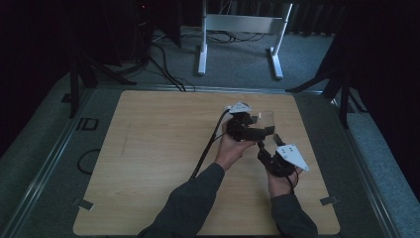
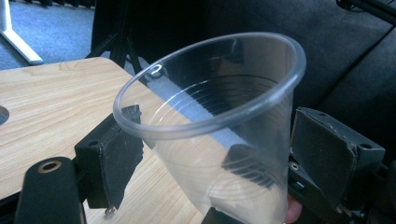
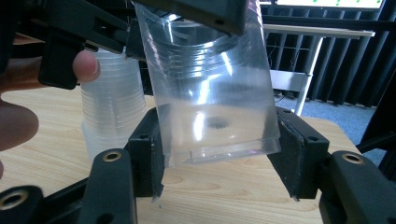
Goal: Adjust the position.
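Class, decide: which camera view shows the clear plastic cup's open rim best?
The left gripper view: the clear plastic cup shows its whole round rim and ribbed inside. The right gripper view shows its wall and base between black jaws. The high view shows a faint, small cup.

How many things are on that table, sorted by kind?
Single clear cup: 1
Stack of clear cups: 1
Grippers: 2, the left gripper and the right gripper
Total: 4

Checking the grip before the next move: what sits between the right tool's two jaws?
The lower part of a clear plastic cup, both pads against its sides, seen in the right gripper view.
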`<state>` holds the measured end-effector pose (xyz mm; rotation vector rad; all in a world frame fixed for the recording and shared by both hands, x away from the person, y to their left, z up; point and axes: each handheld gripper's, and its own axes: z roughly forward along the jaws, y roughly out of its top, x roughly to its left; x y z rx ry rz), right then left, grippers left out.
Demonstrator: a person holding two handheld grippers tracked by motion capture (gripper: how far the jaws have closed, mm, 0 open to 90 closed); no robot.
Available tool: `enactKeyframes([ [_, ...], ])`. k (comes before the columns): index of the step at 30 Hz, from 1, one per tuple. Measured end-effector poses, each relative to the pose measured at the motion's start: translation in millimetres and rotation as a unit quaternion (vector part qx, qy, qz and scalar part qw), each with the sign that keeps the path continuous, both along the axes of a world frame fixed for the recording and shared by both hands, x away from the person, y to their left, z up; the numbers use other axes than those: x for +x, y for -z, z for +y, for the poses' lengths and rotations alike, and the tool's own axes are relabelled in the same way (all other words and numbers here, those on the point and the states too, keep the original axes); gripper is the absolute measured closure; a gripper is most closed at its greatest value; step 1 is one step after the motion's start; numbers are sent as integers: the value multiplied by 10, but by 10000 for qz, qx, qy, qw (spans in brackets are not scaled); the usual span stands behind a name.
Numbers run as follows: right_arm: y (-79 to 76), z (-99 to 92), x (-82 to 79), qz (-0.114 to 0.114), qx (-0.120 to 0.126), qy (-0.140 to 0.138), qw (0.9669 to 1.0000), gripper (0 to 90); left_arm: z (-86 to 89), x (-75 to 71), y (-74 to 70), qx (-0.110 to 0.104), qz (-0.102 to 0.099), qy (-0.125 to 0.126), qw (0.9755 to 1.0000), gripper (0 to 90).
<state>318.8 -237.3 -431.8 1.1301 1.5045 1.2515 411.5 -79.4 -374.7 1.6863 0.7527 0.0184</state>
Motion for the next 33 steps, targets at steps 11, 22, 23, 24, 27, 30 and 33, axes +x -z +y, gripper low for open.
enactKeyframes([
  [11, 11, 2, 11, 31, -18, -33, 10000, 420, 0, -14, -10, -33, -58, -100, 9999, 229],
  [22, 25, 0, 25, 117, -46, -81, 9999, 385, -15, -33, -7, 28, -156, -61, 9999, 268],
  [23, 26, 1, 30, 152, -30, -114, 9998, 382, -17, -39, -9, 50, -192, -83, 9998, 276],
  [24, 28, 3, 33, 163, -41, -115, 9998, 372, -15, -40, -11, 38, -200, -78, 9998, 276],
  [27, 26, 1, 36, 190, -56, -118, 9997, 360, -9, -44, -21, 45, -242, -102, 9996, 277],
  [30, 22, -3, 41, 193, -77, -119, 9997, 345, -7, -51, -27, 58, -298, -116, 9995, 281],
  [33, 26, -3, 42, 215, -84, -124, 9997, 328, -10, -58, -29, 91, -348, -129, 9993, 284],
])
